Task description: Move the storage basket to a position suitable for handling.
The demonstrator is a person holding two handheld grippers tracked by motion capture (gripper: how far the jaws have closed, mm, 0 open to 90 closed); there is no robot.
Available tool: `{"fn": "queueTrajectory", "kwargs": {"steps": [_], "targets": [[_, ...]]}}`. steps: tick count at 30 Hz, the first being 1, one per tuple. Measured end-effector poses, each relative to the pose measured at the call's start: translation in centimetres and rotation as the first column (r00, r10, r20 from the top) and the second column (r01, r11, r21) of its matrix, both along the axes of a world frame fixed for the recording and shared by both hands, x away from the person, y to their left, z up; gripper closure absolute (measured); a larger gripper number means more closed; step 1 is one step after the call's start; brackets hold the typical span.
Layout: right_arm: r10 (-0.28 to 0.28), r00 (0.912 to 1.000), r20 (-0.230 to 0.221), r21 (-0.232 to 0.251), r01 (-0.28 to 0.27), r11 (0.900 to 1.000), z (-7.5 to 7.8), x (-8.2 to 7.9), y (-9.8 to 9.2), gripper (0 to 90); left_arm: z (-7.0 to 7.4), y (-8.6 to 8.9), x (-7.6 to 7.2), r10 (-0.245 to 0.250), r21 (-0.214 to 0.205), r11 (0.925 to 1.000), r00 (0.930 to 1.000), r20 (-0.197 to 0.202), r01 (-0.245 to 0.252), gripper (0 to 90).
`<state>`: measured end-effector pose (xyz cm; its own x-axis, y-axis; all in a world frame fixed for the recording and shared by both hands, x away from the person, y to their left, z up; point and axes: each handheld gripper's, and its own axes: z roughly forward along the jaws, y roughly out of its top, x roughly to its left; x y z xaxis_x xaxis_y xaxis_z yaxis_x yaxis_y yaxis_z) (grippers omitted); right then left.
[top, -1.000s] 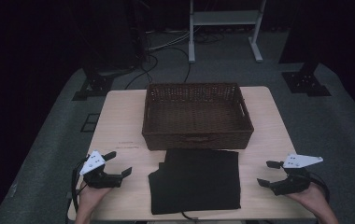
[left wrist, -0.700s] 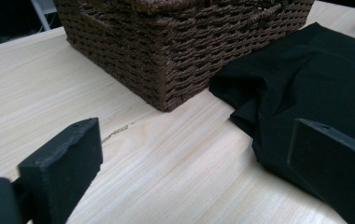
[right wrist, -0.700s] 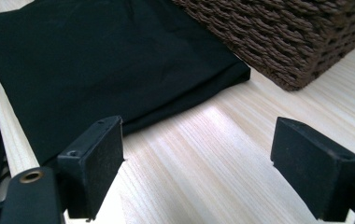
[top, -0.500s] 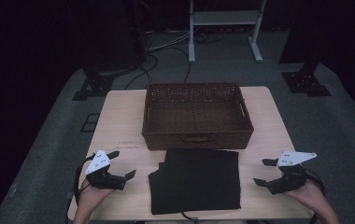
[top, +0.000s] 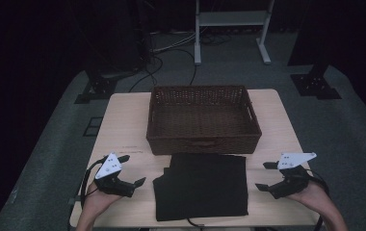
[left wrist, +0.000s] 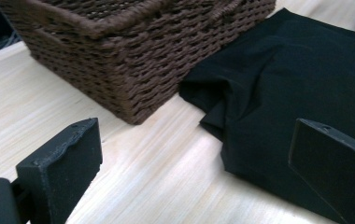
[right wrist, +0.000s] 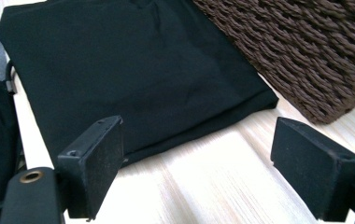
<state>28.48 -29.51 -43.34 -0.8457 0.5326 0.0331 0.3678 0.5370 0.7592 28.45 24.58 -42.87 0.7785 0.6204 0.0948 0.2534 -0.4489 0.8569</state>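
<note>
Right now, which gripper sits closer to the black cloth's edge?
The left gripper: its lower jaw tip almost meets the folded black cloth at its left edge. The right gripper has a wider strip of bare table between it and the cloth.

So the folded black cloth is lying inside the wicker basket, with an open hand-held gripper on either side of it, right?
Not quite. In the high view the folded black cloth lies on the table in front of the wicker basket, not inside it. The open left hand-held gripper and right hand-held gripper do flank it.

High cam overhead, gripper cams low, share cloth (top: 201, 185)
</note>
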Motion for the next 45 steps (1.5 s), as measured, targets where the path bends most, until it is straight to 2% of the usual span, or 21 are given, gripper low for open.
{"fn": "queueTrajectory", "kwargs": {"steps": [18,29,37,38,42,43,45], "targets": [[0.084,0.9964,0.013,-0.046,-0.083,0.9955,2.0,0.6,2.6,15.7,1.0,-3.0,0.2,-0.087,0.068,0.9939,0.9962,-0.001,0.087,1.9],[0.118,0.9929,0.013,-0.065,-0.117,0.991,3.0,1.1,3.8,15.7,1.7,-4.8,0.3,-0.137,0.1,0.9856,0.9906,0.0,0.136,1.9],[0.144,0.9895,0.011,-0.089,-0.143,0.9857,3.6,1.4,4.6,15.7,2.0,-6.2,0.5,-0.18,0.128,0.9753,0.9835,-0.014,0.181,1.9],[0.146,0.9893,0.01,-0.09,-0.144,0.9854,3.7,1.4,4.7,15.7,2.0,-6.4,0.6,-0.182,0.12,0.9759,0.9832,-0.013,0.183,1.9],[0.166,0.986,0.015,-0.103,-0.164,0.9811,4.0,1.5,5.2,15.7,2.2,-7.0,0.7,-0.204,0.138,0.9691,0.9787,-0.018,0.205,1.9],[0.166,0.986,0.015,-0.103,-0.164,0.9811,4.0,1.5,5.2,15.7,2.2,-7.2,0.7,-0.205,0.131,0.9699,0.9787,-0.018,0.205,1.9],[0.169,0.9855,0.011,-0.103,-0.167,0.9805,4.0,1.5,5.4,15.7,2.3,-7.5,0.8,-0.215,0.138,0.9666,0.9764,-0.023,0.216,1.9]]}}
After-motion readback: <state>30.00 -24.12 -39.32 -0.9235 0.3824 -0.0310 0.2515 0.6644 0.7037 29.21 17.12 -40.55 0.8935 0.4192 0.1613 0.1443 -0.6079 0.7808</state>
